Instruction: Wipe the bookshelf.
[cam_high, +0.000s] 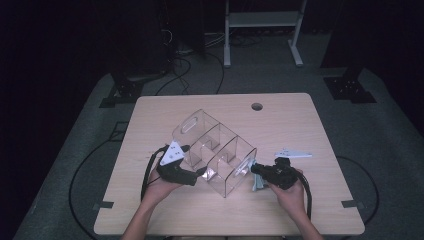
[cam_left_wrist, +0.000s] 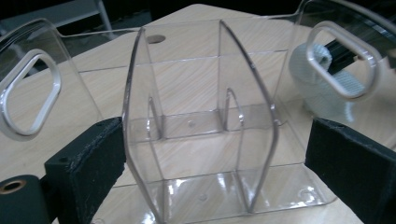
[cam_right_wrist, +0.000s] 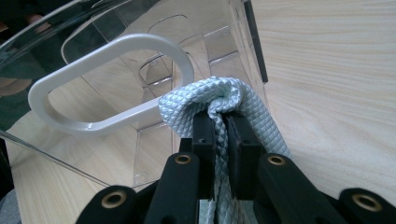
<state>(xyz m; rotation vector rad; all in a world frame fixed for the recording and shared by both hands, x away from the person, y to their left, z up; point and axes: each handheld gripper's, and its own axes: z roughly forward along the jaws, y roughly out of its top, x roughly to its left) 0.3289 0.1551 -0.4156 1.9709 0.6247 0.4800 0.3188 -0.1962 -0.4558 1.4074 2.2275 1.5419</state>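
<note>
right gripper (cam_right_wrist: 220, 126): jaws clamped on a folded white braided rope (cam_right_wrist: 219, 100), bend just ahead of its tips, at the handle slot of the clear plastic divided organiser (cam_high: 215, 150)
rope: soft, limp, light; pinch near the bend
left gripper (cam_high: 200, 172): jaws wide, nothing between pads, organiser's open side right ahead
organiser: stiff, slick, light; steady by a wall

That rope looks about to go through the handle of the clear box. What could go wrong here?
1. The clear organizer is light and the left hand-held gripper stands open around its wall, not clamped, so a push from the rope might slide or tip it.
2. The folded rope end looks about as thick as the handle slot is narrow, so it could jam on the rim.
3. The right hand-held gripper pinches just behind the fold; the rope may buckle.
</note>
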